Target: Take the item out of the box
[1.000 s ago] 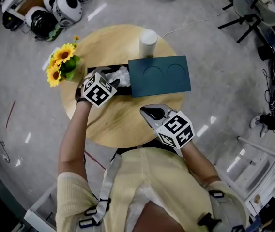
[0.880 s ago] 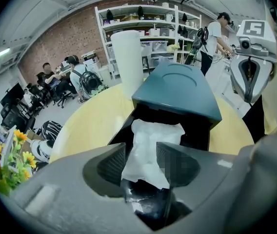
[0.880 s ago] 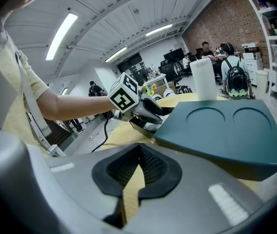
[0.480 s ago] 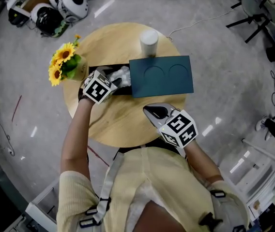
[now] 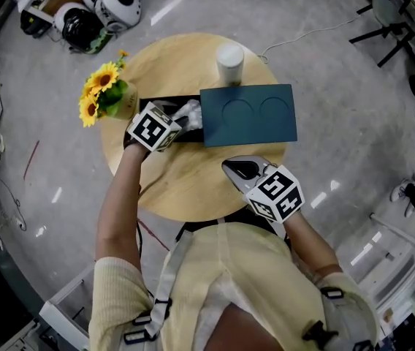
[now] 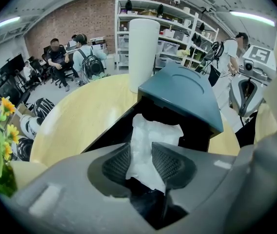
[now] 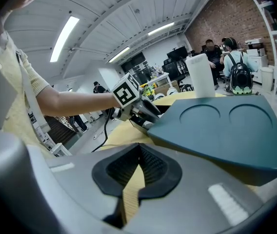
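Observation:
A black box (image 5: 162, 102) lies on the round wooden table (image 5: 178, 185), its teal lid (image 5: 248, 114) slid to the right so the left end is uncovered. A crumpled white wrapped item (image 5: 188, 112) sits in that open end. My left gripper (image 5: 180, 123) reaches into it. In the left gripper view the jaws are closing and both pads of the left gripper (image 6: 141, 162) touch the white item (image 6: 153, 133), which stands between them below the lid (image 6: 182, 94). My right gripper (image 5: 231, 169) hovers over the table's near side, shut and empty (image 7: 138, 165).
A tall white cylinder (image 5: 229, 63) stands behind the lid. A sunflower pot (image 5: 104, 95) stands at the table's left edge, close to my left hand. Helmets (image 5: 112, 6) lie on the floor beyond. People sit at desks (image 6: 70, 57) in the background.
My left gripper stays at the box's open end by the white item. The right gripper holds its place over the table's near side.

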`<state>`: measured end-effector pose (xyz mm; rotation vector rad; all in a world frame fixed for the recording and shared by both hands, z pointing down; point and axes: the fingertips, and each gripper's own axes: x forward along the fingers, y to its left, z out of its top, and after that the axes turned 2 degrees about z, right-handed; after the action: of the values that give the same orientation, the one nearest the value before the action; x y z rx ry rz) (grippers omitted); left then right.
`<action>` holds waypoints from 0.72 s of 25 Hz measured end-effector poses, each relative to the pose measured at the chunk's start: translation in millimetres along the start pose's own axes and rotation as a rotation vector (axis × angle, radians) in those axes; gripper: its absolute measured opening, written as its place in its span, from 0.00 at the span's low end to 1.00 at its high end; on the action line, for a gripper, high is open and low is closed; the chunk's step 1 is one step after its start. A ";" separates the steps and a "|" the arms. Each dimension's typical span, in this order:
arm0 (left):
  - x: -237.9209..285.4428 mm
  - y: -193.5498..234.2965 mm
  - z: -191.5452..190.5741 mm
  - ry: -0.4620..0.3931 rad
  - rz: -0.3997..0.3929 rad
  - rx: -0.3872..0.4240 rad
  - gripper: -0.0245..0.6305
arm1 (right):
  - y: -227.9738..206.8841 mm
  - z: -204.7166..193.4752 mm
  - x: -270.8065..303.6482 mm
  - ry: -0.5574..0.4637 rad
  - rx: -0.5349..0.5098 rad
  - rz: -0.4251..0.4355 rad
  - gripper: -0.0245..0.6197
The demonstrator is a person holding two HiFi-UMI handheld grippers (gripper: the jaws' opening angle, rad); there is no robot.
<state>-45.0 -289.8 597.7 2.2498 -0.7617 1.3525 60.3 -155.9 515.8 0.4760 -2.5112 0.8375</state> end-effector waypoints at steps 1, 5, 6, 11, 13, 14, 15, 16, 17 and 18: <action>0.2 0.7 -0.1 -0.003 0.000 0.003 0.26 | -0.1 1.0 0.2 -0.001 -0.003 -0.006 0.04; -3.0 -2.4 -2.4 0.006 -0.005 0.021 0.22 | 6.6 6.7 1.5 -0.019 0.002 -0.027 0.04; -3.3 -2.5 -2.4 0.007 0.007 0.039 0.21 | 9.7 6.8 1.9 -0.023 0.006 -0.029 0.04; -3.9 -3.3 -2.3 -0.009 0.057 0.130 0.16 | 23.8 3.6 8.3 -0.016 -0.002 -0.044 0.04; -8.7 -3.7 -1.9 -0.022 0.073 0.148 0.15 | 26.1 5.2 9.5 -0.019 -0.004 -0.055 0.04; -12.6 -3.3 -0.8 -0.030 0.084 0.156 0.15 | 27.1 6.9 9.6 -0.023 -0.006 -0.061 0.04; -17.1 -2.7 0.5 -0.041 0.095 0.164 0.15 | 28.4 8.8 9.4 -0.029 -0.007 -0.066 0.04; -21.9 -2.1 2.1 -0.053 0.106 0.171 0.15 | 30.4 10.5 9.0 -0.034 -0.008 -0.070 0.04; -26.9 -1.9 3.9 -0.069 0.114 0.176 0.15 | 33.0 11.6 8.7 -0.038 -0.010 -0.073 0.04; -32.1 -1.8 6.0 -0.086 0.122 0.180 0.15 | 35.7 12.1 8.6 -0.039 -0.012 -0.077 0.04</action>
<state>-52.1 -284.2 566.4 2.4495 -0.8488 1.4395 33.3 -138.0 494.5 0.5861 -2.5148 0.7911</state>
